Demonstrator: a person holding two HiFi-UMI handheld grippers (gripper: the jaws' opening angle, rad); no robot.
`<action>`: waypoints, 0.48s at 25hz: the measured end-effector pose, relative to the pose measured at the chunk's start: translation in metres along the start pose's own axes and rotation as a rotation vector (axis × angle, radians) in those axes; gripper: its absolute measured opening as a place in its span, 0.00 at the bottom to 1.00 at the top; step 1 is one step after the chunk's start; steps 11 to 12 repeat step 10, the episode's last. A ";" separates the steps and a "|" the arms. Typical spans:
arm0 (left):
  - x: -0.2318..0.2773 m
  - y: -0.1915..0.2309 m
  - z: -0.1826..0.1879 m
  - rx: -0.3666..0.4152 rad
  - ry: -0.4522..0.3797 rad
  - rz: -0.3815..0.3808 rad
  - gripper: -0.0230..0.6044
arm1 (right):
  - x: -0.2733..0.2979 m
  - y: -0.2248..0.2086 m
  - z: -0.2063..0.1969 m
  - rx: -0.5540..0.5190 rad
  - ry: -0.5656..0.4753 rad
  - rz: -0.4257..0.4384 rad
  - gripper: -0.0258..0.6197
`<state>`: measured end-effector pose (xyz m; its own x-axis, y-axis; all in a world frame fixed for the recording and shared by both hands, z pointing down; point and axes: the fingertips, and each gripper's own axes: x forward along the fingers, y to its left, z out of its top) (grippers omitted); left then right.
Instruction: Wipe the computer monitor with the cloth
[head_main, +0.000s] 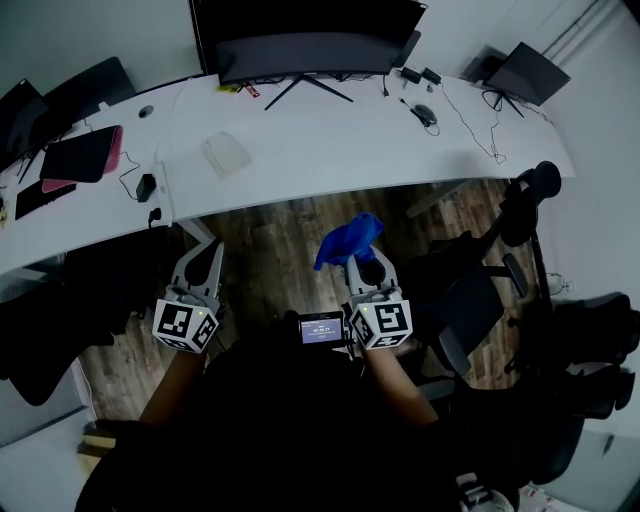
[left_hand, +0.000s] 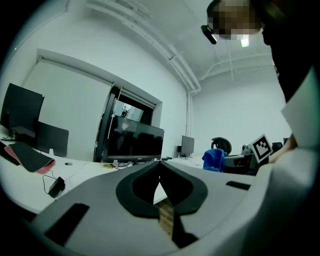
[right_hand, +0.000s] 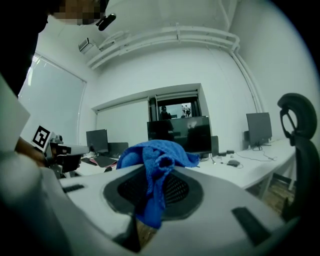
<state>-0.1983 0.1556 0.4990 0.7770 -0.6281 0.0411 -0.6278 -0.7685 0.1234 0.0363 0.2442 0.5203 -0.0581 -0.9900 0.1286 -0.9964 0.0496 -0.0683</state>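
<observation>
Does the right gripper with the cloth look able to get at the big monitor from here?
Probably yes, after a step forward: the right gripper grips the cloth, and only open floor and desk separate it from the monitor.

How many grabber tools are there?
2. The left tool, shut and empty, is at the head view's left; the right tool, at its right, grips the blue cloth.

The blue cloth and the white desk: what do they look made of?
Cloth: soft, matte woven or microfibre-like fabric; it droops in limp folds with a fine nubbly texture. Desk: smooth white top, probably laminate, judging by its even, faintly glossy surface; the core cannot be told.
</observation>
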 end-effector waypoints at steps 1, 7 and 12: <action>-0.005 0.003 0.001 0.005 0.001 -0.002 0.03 | -0.001 0.006 0.000 0.001 0.000 -0.003 0.14; -0.029 0.023 0.002 0.009 0.013 0.012 0.03 | -0.004 0.028 -0.003 0.028 0.001 -0.014 0.14; -0.035 0.028 0.002 -0.002 0.008 0.020 0.03 | -0.007 0.033 -0.004 0.015 0.006 -0.007 0.14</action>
